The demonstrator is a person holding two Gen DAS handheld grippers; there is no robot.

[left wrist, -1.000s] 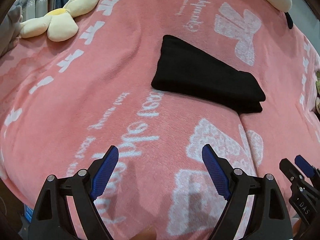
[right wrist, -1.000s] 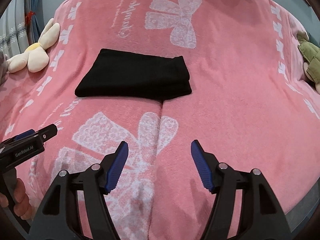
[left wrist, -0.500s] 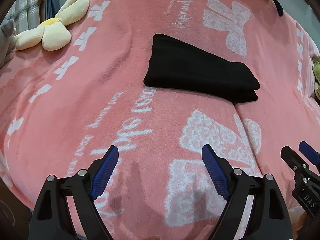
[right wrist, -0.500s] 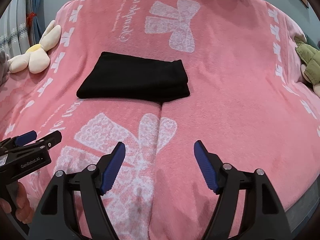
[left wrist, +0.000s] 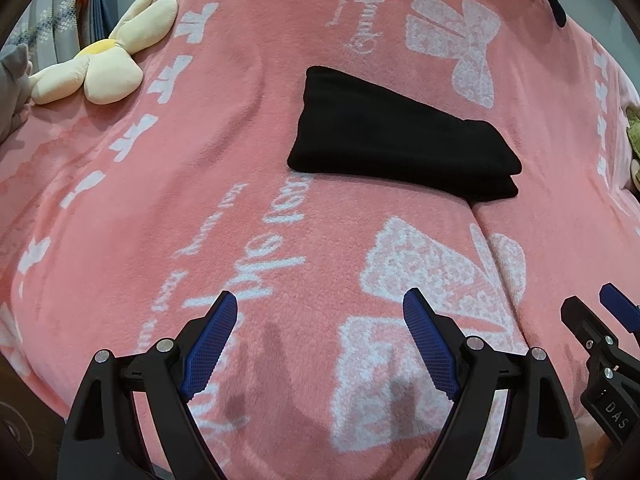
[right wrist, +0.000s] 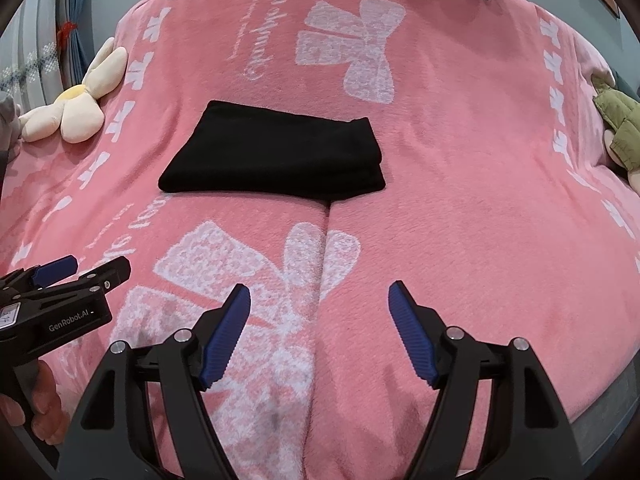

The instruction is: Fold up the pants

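the left gripper [right wrist: 76, 272] bore "genrobot.ai"; the right gripper [left wrist: 600, 308] read "das". both hung wide open and empty above the pink bow-print blanket [right wrist: 460, 168]. the folded black pants [right wrist: 276, 156] lay mid-blanket, well apart. a flower plush [left wrist: 100, 68] sat by the left edge.

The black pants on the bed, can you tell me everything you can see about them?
The black pants are folded into a neat, flat bundle, roughly a rectangle, with stacked layers showing at the right end. The cloth looks soft, plain and fuzzy, with no visible print, pockets or buttons. They lie flat in the middle of the pink blanket, just beyond a crease in it. Only the blanket touches them; both grippers sit well short of them.
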